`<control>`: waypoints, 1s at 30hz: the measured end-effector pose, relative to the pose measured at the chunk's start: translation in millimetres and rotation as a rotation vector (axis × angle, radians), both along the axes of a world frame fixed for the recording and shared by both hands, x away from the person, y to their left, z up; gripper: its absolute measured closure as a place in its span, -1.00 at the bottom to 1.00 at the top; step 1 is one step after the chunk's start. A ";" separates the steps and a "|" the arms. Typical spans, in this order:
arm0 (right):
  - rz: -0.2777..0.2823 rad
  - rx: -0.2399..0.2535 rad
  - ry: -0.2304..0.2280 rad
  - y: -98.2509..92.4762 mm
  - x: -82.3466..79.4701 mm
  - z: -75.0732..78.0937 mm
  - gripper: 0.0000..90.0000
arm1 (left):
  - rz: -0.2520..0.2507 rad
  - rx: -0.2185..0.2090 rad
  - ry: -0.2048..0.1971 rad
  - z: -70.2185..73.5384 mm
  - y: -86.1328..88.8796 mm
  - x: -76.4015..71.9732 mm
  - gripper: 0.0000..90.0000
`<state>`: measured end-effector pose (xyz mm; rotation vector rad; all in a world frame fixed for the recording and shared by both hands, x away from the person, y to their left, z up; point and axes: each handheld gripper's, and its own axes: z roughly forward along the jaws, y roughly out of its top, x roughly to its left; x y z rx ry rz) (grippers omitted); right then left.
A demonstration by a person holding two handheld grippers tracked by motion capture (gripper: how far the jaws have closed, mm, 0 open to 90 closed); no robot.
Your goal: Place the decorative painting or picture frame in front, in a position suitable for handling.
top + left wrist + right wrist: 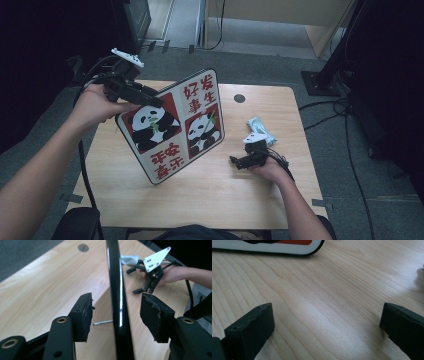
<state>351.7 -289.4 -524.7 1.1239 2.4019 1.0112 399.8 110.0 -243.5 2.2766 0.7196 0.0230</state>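
We see a flat square board with a white face, a dark rim, two panda pictures on red fields and red Chinese characters [175,125]. It stands tilted on one corner, near the middle of the light wooden table [210,200], a little toward its left edge. In the left gripper view its thin, glossy black edge [117,302] runs upright between the two black jaws of the left gripper [150,98]. The pads stand a little apart from this edge on both sides, so they do not press it.

The right gripper [237,161] rests low on the table near the right edge, held by the person's right hand [270,169]. Its jaws are wide apart, with only bare wood between them. Just behind it, toward the far right corner, lies a small crumpled pale blue packet [260,127]. A round dark cable hole [239,98] sits near the far edge. Between the board and the right gripper the wood is free.
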 end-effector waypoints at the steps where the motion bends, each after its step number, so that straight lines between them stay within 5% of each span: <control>1: 0.000 0.000 0.000 0.0 0.0 0.0 -1.00 | -0.002 -0.002 -0.009 0.8 1.1 -1.4 -0.06; 9: 0.001 0.000 0.000 0.0 0.0 0.0 -1.00 | -0.026 -0.025 -0.073 -1.5 12.3 -12.8 -0.14; 30: -0.048 0.001 0.000 0.2 -2.8 -0.1 -1.00 | 0.034 -0.112 -0.079 -39.9 53.8 -30.3 -0.16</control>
